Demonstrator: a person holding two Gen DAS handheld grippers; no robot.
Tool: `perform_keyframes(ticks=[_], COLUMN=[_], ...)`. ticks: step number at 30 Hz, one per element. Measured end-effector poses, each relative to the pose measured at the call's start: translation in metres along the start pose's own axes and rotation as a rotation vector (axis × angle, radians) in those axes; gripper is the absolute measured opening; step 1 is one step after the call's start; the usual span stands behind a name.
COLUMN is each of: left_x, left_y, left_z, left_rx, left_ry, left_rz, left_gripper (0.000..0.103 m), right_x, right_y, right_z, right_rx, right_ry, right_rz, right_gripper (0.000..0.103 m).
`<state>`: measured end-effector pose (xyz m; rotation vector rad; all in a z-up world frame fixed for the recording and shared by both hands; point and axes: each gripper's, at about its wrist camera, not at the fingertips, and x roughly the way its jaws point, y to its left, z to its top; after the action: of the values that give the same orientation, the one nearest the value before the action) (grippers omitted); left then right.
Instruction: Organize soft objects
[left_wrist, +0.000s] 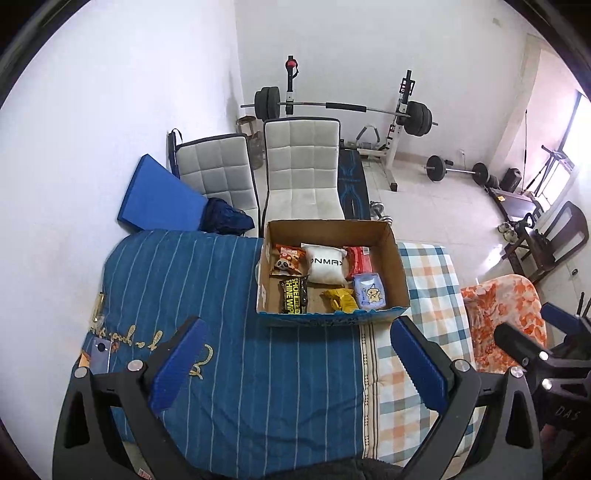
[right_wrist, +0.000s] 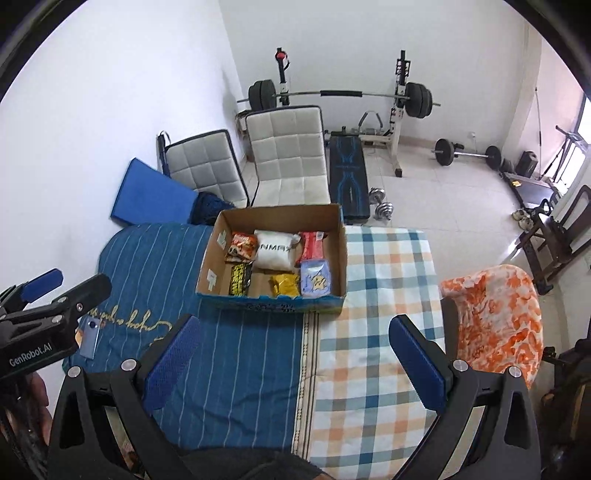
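An open cardboard box (left_wrist: 397, 266) (right_wrist: 341, 251) stands on the bed and holds several soft packs: a white pouch (left_wrist: 327, 264) (right_wrist: 275, 251), an orange snack bag (left_wrist: 288, 260) (right_wrist: 242, 247), a black wipes pack (left_wrist: 293, 295) (right_wrist: 240, 278), a yellow pack (left_wrist: 341, 299) (right_wrist: 284, 284), a pale blue tissue pack (left_wrist: 369, 291) (right_wrist: 314, 277) and a red pack (left_wrist: 358, 258) (right_wrist: 312, 245). My left gripper (left_wrist: 299, 347) is open and empty over the blue striped cover, short of the box. My right gripper (right_wrist: 293, 343) is open and empty, also short of the box.
The bed has a blue striped cover (left_wrist: 177, 280) (right_wrist: 155, 258) and a checked sheet (left_wrist: 428, 291) (right_wrist: 384, 266). A phone (left_wrist: 99, 354) (right_wrist: 88, 338) lies at its left edge. An orange floral cloth (left_wrist: 506, 317) (right_wrist: 498, 317) drapes over a chair at right. Two white chairs (left_wrist: 301, 170) and gym weights stand behind.
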<state>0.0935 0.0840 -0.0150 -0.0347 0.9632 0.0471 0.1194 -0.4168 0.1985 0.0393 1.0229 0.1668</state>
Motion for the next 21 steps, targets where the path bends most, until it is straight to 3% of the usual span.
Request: perform_keyframes(ticks=[7, 21], left_x=[-0.004, -0.010], left_y=[-0.001, 0.008], left_z=[0.004, 0.008], left_rx=[0.008, -0.024], left_ry=[-0.028, -0.063], left_rz=[-0.005, 0.037], left_gripper=[0.102, 0.102], right_x=[-0.002, 0.002], right_y=[0.003, 0.004], right_z=[0.009, 0.017], right_rx=[-0.010, 0.009], right_ry=[-0.046, -0.077], right_rz=[-0.050, -0.056], right_gripper=[0.103, 0.103])
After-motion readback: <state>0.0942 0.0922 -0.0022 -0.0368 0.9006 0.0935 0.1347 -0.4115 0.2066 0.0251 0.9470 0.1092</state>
